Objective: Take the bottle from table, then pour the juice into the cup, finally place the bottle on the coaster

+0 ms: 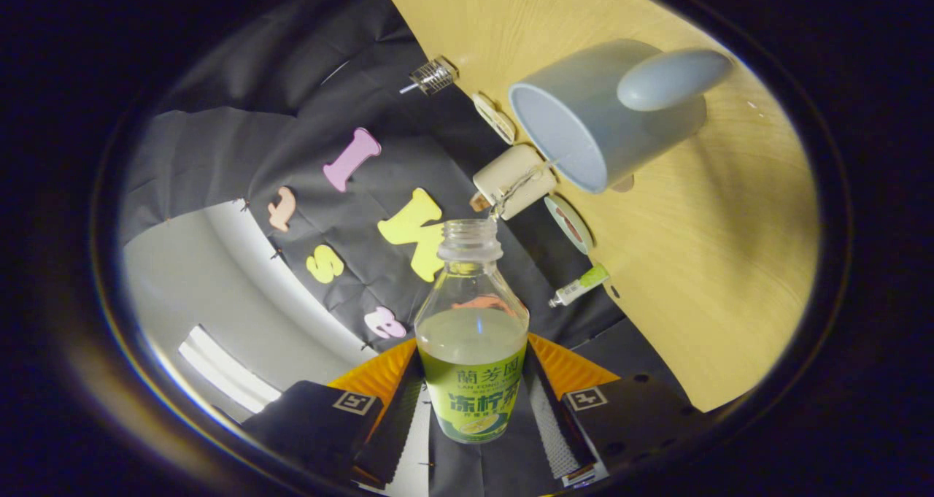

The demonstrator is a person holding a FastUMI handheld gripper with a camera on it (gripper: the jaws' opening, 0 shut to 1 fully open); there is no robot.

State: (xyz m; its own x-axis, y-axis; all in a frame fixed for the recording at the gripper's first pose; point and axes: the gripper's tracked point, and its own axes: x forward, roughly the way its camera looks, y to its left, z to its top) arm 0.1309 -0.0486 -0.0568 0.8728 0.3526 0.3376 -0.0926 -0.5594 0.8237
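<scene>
So the bottle (473, 351) is clamped between my two fingers (408, 402), both pressing on its labelled sides down low, jaws closed in just to the bottle's width. It's clear plastic with a green and yellow label, cap off, pale yellowish juice sitting roughly at the shoulder line just above the label. I've got it tipped over toward the cup (606, 114), and there's a thin stream (522, 187) leaving the open mouth and running into the cup's rim, so my read is the pick-up is done and I'm mid-pour. Plenty of juice left in there, so I can't say how much more needs to go. What's left after this: tip it back upright and park it on the coaster. The cup is a pale blue mug with its handle on the side facing me, standing on the light wooden table (700, 263) just beyond the bottle mouth. Along the table edge there's a cream-coloured cylinder (511, 179), a couple of round flat discs (569, 223) (one could be the coaster, honestly can't tell which) and a small green-capped tube (581, 285).
</scene>
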